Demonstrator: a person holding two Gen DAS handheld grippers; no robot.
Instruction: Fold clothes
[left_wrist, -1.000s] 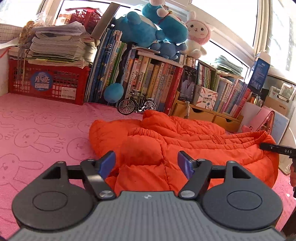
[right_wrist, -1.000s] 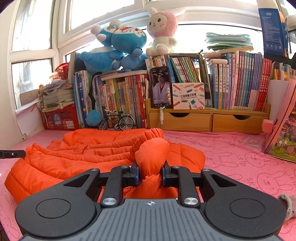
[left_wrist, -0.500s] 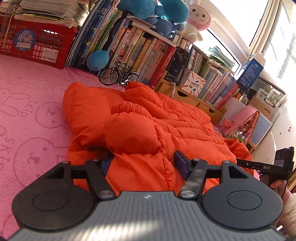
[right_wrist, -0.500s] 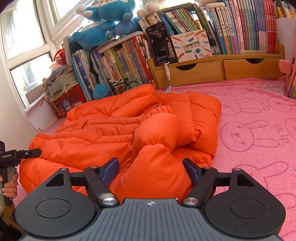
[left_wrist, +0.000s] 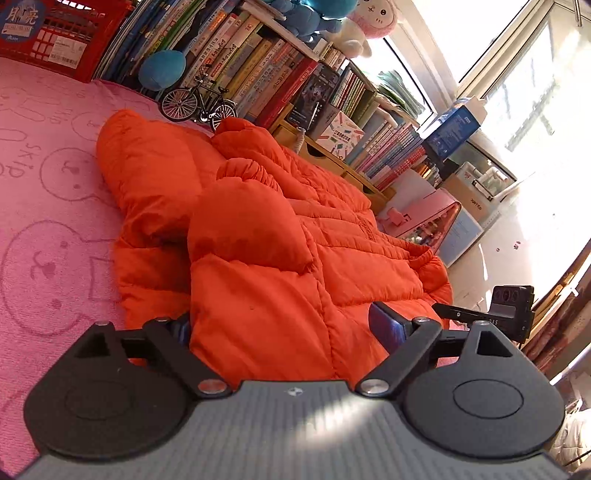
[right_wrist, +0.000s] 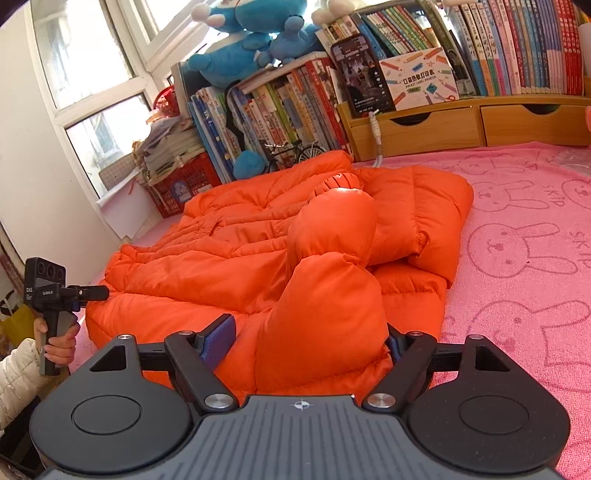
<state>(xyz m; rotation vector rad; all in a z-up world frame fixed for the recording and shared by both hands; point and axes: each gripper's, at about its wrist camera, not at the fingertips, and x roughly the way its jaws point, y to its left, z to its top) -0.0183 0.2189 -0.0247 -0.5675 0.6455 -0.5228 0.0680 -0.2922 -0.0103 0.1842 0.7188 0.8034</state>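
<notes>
On pink terry cover w/ bunny print (right_wrist: 517, 236): orange puffer jacket (left_wrist: 332, 236), quilted, glossy nylon, puffy channels, lying crumpled w/ both sleeves folded up over body; elastic ribbed cuff (left_wrist: 247, 171) visible. Left gripper (left_wrist: 284, 326): blue-padded fingers spread wide, sleeve fabric bulging between, no pinch. Right gripper (right_wrist: 314, 338): same, wide apart astride other sleeve. Behind: model bicycle (left_wrist: 199, 101), row of books (right_wrist: 280, 107), wooden drawer shelf (right_wrist: 461, 125), red plastic crate (right_wrist: 181, 184).
</notes>
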